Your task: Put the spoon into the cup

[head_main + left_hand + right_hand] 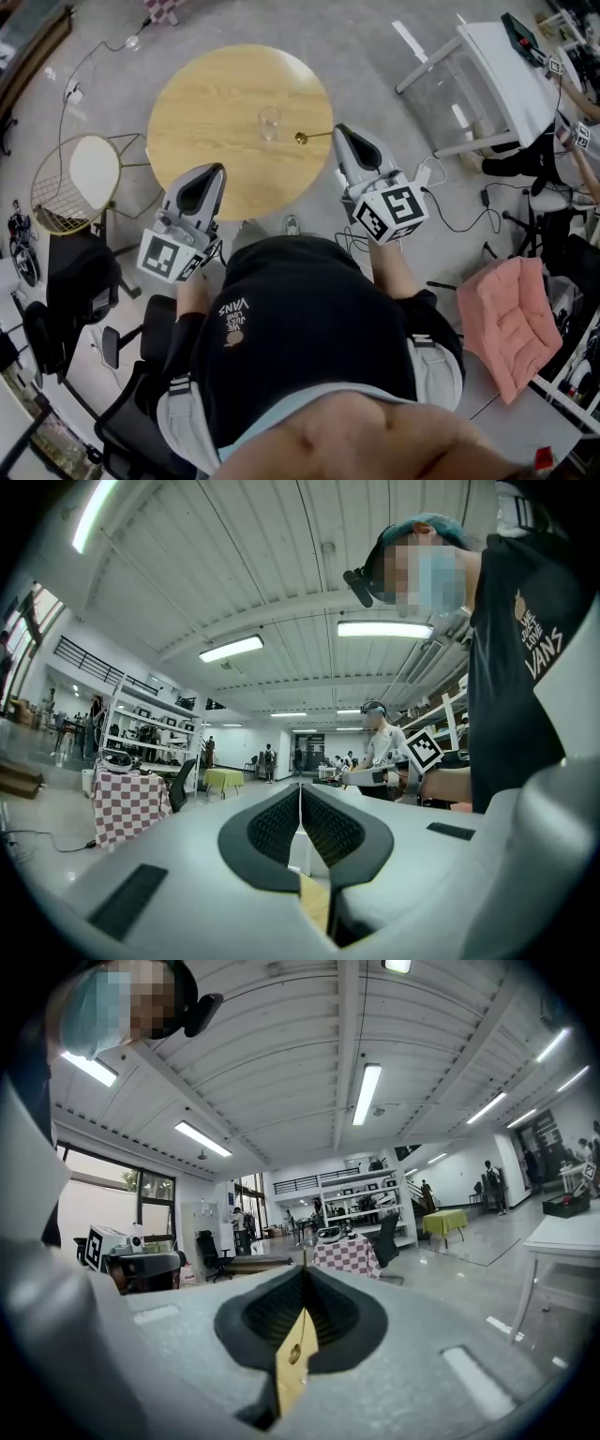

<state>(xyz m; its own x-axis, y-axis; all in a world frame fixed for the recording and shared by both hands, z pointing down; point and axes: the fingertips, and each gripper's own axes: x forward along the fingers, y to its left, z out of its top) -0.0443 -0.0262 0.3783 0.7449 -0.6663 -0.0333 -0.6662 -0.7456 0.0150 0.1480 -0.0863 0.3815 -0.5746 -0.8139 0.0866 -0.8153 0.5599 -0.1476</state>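
Your right gripper is clenched on the spoon, pinching the far end of its thin handle. In the right gripper view the jaws are pressed together around that handle, with the gold bowl showing low against the wood. From the head view, the spoon reaches left from the jaw tips over the right part of the round wooden bench. Its bowl sits just right of the clear cup, near it but outside it. I can't tell whether the bowl touches the wood.

The cup stands upright near the middle of the bench, in the upper centre of the frame.

Your left gripper hangs at the near edge of the bench, lower left of the cup and well apart from it. Its jaws are clenched flat against each other with nothing between them, as the left gripper view shows plainly.

A wire chair stands at the left.
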